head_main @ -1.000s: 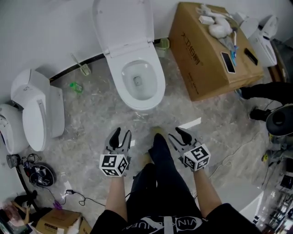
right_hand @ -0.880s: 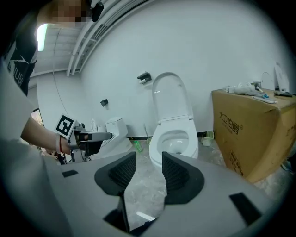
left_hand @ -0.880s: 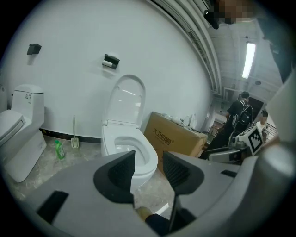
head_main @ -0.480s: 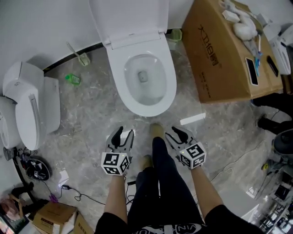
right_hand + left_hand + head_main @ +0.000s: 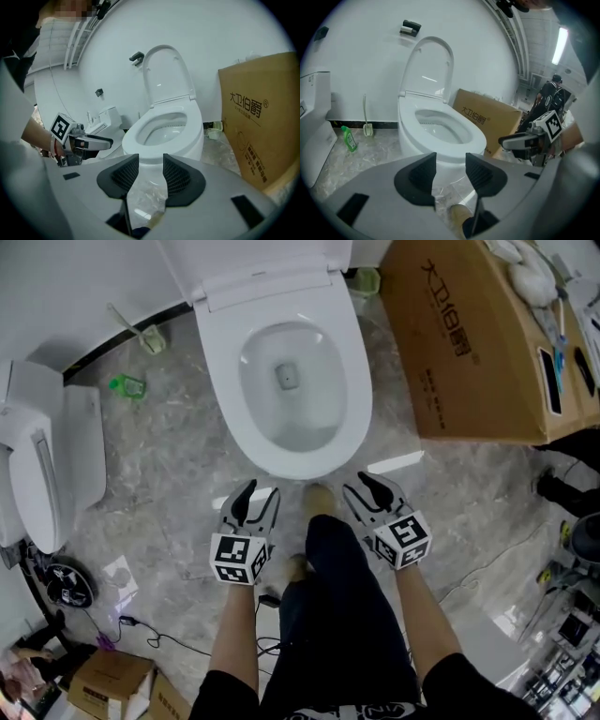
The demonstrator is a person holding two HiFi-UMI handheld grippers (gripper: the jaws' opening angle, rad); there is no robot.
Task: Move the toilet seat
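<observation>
A white toilet [image 5: 358,399] stands ahead with its lid [image 5: 429,65] raised against the wall and its seat ring [image 5: 140,131] down on the bowl. Both grippers hover low above the floor just in front of the bowl's front edge, touching nothing. My left gripper [image 5: 260,493] is open and empty; the left gripper view looks past its jaws [image 5: 451,171] at the bowl. My right gripper [image 5: 362,486] is open with its jaws closing slightly and nothing between them [image 5: 151,173]. Each gripper shows in the other's view: the right gripper [image 5: 520,140] and the left gripper [image 5: 96,140].
A large cardboard box [image 5: 469,343] with small items on top stands to the toilet's right. A second toilet [image 5: 47,474] lies at the left. A green bottle [image 5: 127,385] and a brush [image 5: 141,334] sit by the wall. Cables [image 5: 141,624] trail at lower left. The person's leg [image 5: 328,596] is between the grippers.
The view has moved nearer the toilet, which now fills more of the frame. Both grippers have come forward to the bowl's front edge, still empty.
</observation>
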